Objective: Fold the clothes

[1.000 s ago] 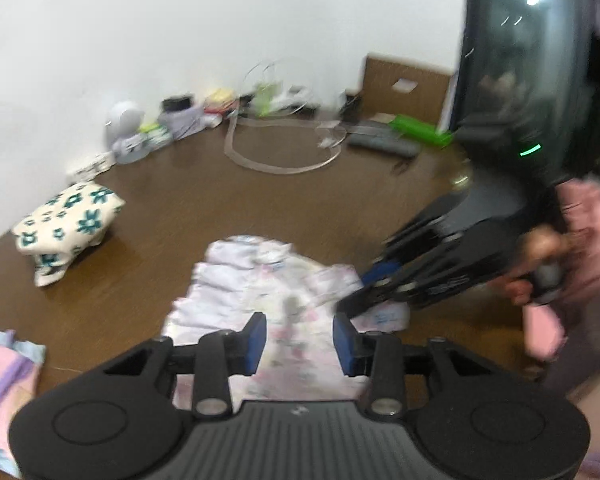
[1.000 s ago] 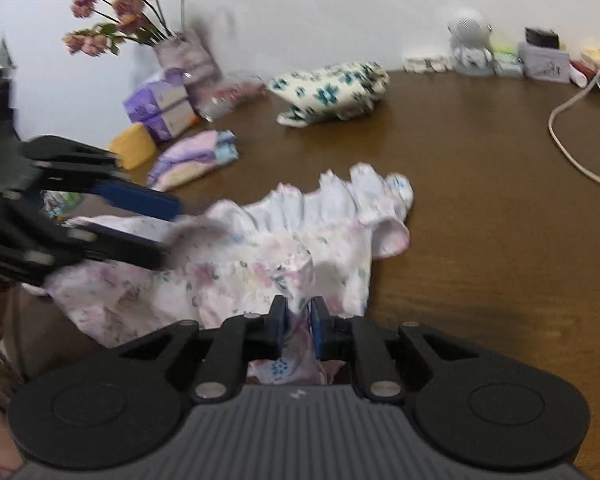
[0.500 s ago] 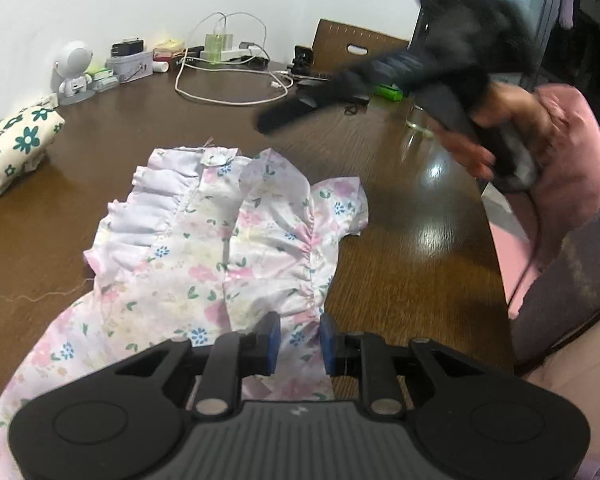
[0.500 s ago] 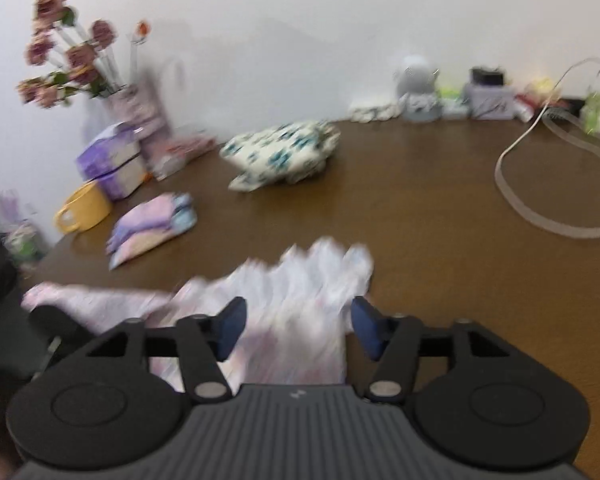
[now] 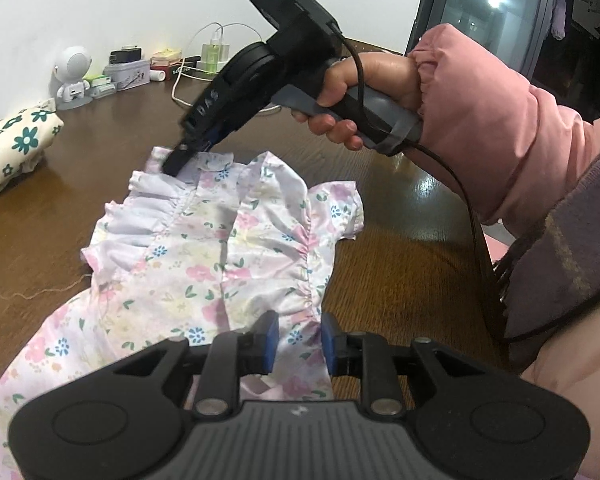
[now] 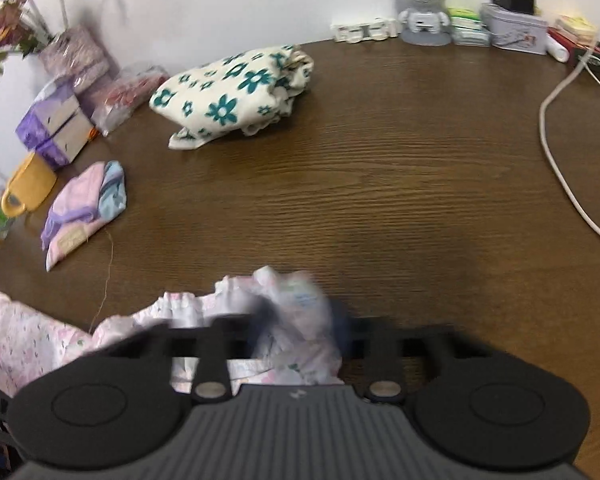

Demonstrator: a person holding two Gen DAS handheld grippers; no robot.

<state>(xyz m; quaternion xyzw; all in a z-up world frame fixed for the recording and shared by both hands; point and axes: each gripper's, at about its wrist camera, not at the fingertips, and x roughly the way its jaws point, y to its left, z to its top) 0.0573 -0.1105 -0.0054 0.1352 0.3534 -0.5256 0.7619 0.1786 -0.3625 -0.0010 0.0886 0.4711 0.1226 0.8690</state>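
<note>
The floral dress (image 5: 220,248) stretches lengthwise on the desk (image 5: 400,216) between both claws: right claw (image 5: 176,162) just closed, pinching its far collar, left claw (image 5: 296,338) nipping the near hem.

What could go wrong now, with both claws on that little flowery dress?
The right claw has just snapped shut on the collar of the dress, seemingly only on the ruffle's edge, so it might slip free when lifted. The left claw pinches the waist seam; pulling apart could bunch the fabric instead of flattening it. The white cable lies nearby on the table, and a wide swing might snag it.
</note>
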